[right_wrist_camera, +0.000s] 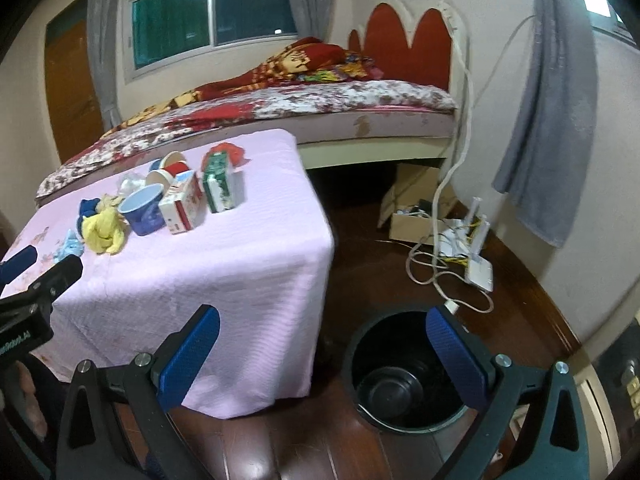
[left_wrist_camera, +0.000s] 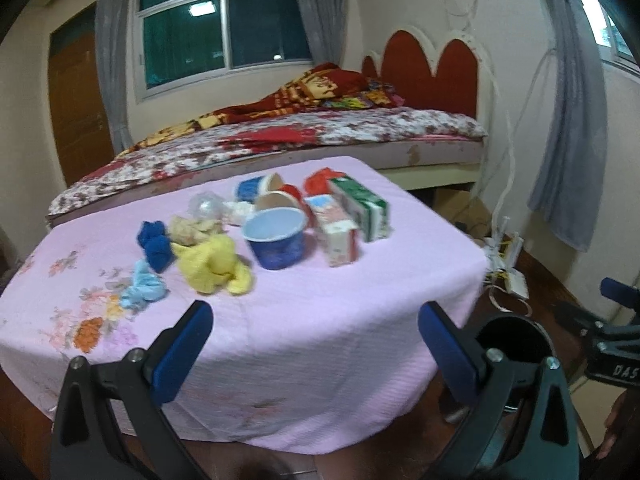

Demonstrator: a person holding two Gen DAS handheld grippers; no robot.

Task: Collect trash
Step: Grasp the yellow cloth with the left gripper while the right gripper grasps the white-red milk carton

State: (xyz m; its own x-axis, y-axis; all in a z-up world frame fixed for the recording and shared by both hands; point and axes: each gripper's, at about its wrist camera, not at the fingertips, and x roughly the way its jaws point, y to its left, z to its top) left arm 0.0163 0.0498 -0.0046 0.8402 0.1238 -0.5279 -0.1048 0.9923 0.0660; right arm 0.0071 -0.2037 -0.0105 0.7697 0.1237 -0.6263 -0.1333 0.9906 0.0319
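Note:
Trash lies on a table under a pink cloth [left_wrist_camera: 304, 336]: a blue cup [left_wrist_camera: 276, 242], a red-and-white carton [left_wrist_camera: 334, 230], a green carton [left_wrist_camera: 362, 208], yellow crumpled paper [left_wrist_camera: 214, 266], dark blue paper [left_wrist_camera: 156, 246], light blue paper [left_wrist_camera: 142, 286] and small cups [left_wrist_camera: 272, 192] behind. My left gripper [left_wrist_camera: 316, 344] hangs open over the table's near edge, holding nothing. My right gripper [right_wrist_camera: 324, 356] is open and holds nothing, to the right of the table, above a black bin [right_wrist_camera: 400, 380] on the floor. The same blue cup [right_wrist_camera: 144, 210] shows in the right wrist view.
A bed [left_wrist_camera: 280, 140] with a red headboard stands behind the table. Cables, a white router [right_wrist_camera: 478, 268] and a cardboard box [right_wrist_camera: 416, 216] lie on the wooden floor at the right. Grey curtains [right_wrist_camera: 552, 120] hang by the wall.

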